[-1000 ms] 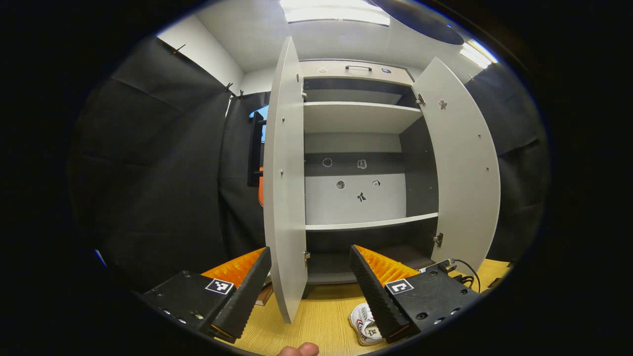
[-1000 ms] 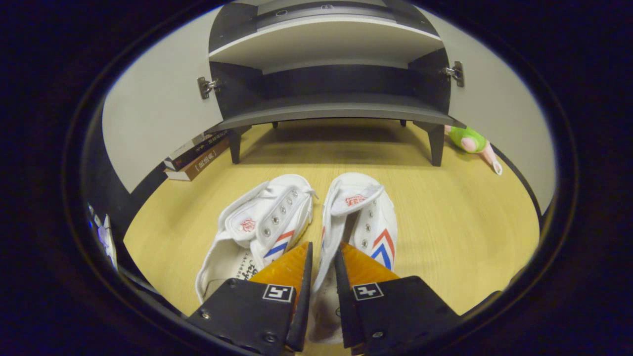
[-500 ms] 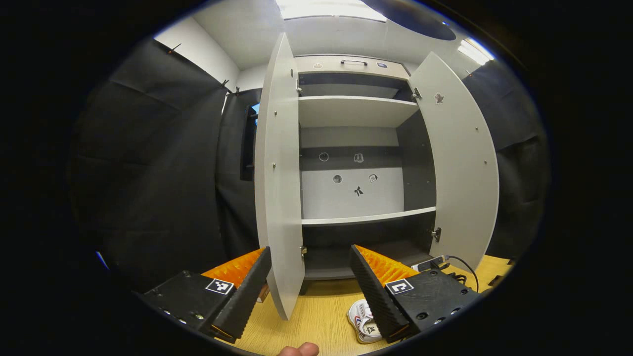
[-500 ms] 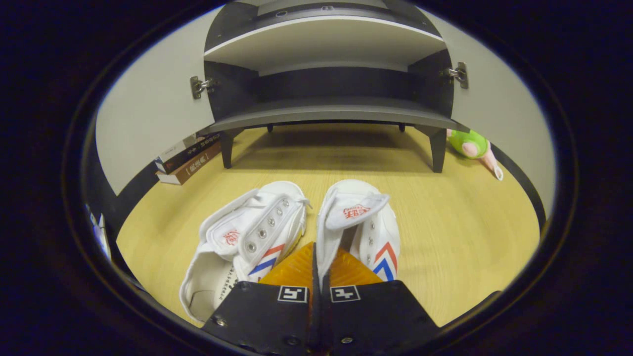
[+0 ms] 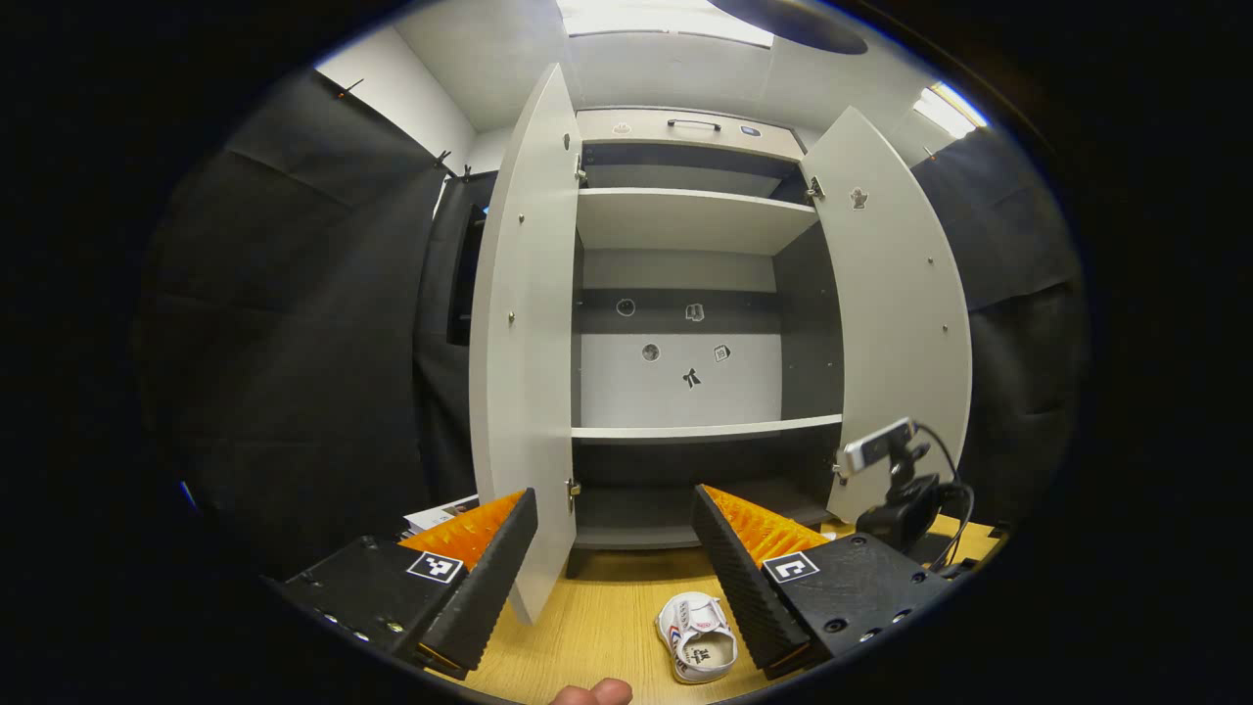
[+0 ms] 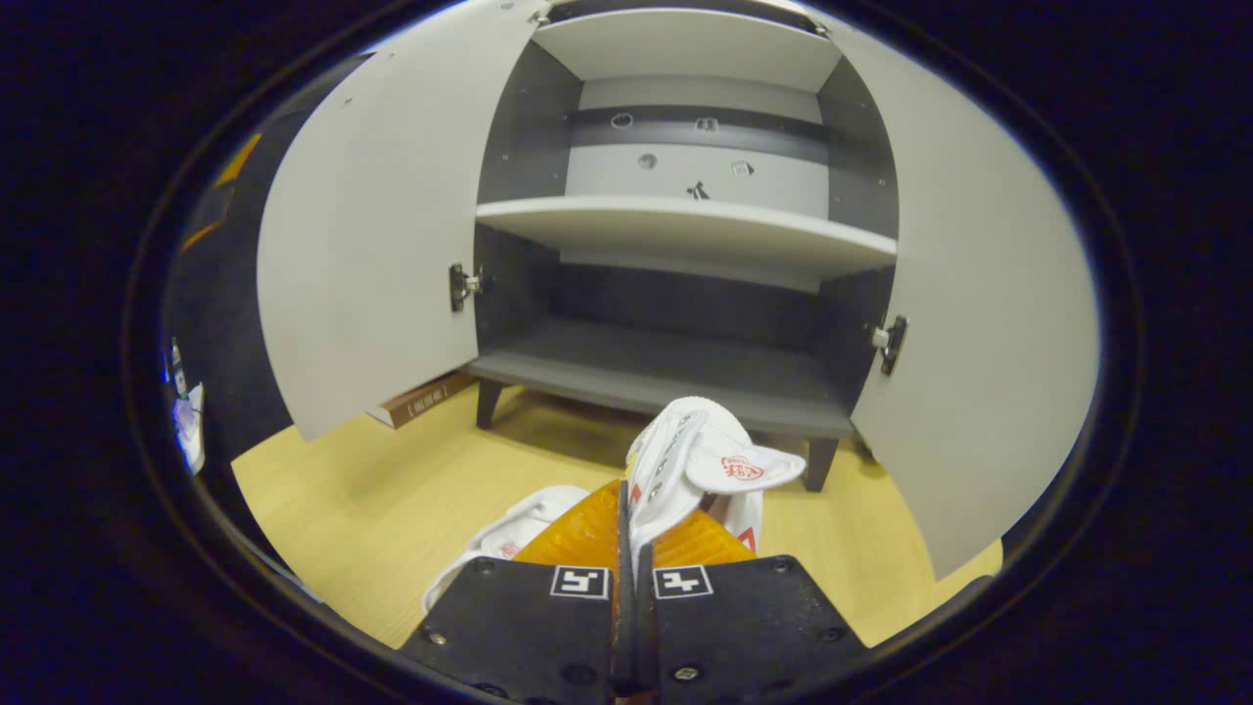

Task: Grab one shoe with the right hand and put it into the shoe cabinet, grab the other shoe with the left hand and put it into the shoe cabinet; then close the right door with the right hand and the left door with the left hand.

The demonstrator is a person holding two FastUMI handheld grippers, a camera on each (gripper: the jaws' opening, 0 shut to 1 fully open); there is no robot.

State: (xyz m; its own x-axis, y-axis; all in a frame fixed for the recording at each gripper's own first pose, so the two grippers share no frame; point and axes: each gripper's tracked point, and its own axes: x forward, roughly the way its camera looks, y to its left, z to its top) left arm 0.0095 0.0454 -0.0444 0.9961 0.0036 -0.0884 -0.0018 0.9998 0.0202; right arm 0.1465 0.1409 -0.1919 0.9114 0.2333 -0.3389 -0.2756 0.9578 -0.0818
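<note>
Left gripper view, left gripper (image 5: 615, 548): its fingers are being held wide apart with nothing between them, pointed at the shoe cabinet (image 5: 685, 392).
Left gripper view, other shoe (image 5: 697, 639): a white shoe is being left on the wooden floor (image 5: 607, 636), just in front of the cabinet, its opening facing up.
Left gripper view, doors: the left door (image 5: 519, 343) and right door (image 5: 896, 323) are both being kept wide open.
Left gripper view, grip advice: the collar or side wall is being judged the best place for a pinch.
Right gripper view, right gripper (image 6: 627, 548): its fingers are being pressed nearly together on the thin side wall of the lifted shoe (image 6: 685, 460).
Right gripper view, position: the lifted shoe is being held clear of the floor, before the bottom shelf (image 6: 666, 377).
Right gripper view, handling: the shoe is being judged light and soft; the canvas is folding, so some swing or slip is being expected.
Right gripper view, looks: white canvas, metal eyelets, a loose tongue with a red mark, and a red stripe low on the side are being shown.
</note>
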